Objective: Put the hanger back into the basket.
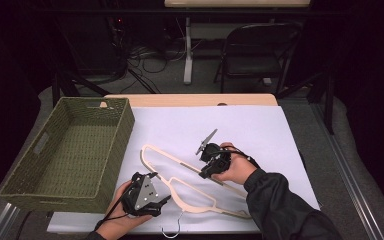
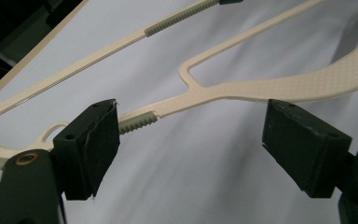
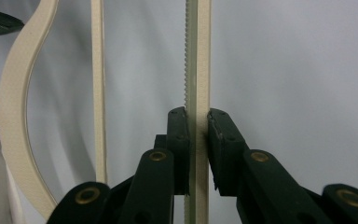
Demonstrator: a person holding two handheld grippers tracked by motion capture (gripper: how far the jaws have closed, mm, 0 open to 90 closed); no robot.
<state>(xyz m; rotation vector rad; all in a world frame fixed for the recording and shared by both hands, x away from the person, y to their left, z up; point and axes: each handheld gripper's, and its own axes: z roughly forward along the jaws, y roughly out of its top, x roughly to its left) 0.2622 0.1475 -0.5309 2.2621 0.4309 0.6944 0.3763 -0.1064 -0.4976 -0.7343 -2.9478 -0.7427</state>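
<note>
Left gripper (image 1: 161, 202) jaws, apart, should straddle the hanger (image 2: 242, 88) bar squarely before closing, while right gripper (image 3: 197, 116) jaws clamp its ridged bar.

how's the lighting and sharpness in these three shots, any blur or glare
High view: the white sheet is lit brightly while the room behind falls into near black; no glare. Left gripper view: the hanger is fairly sharp, the open left gripper close up and dim. Right gripper view: the right gripper, shut on the hanger's ridged bar, is crisp, the sheet behind softly shaded.
</note>
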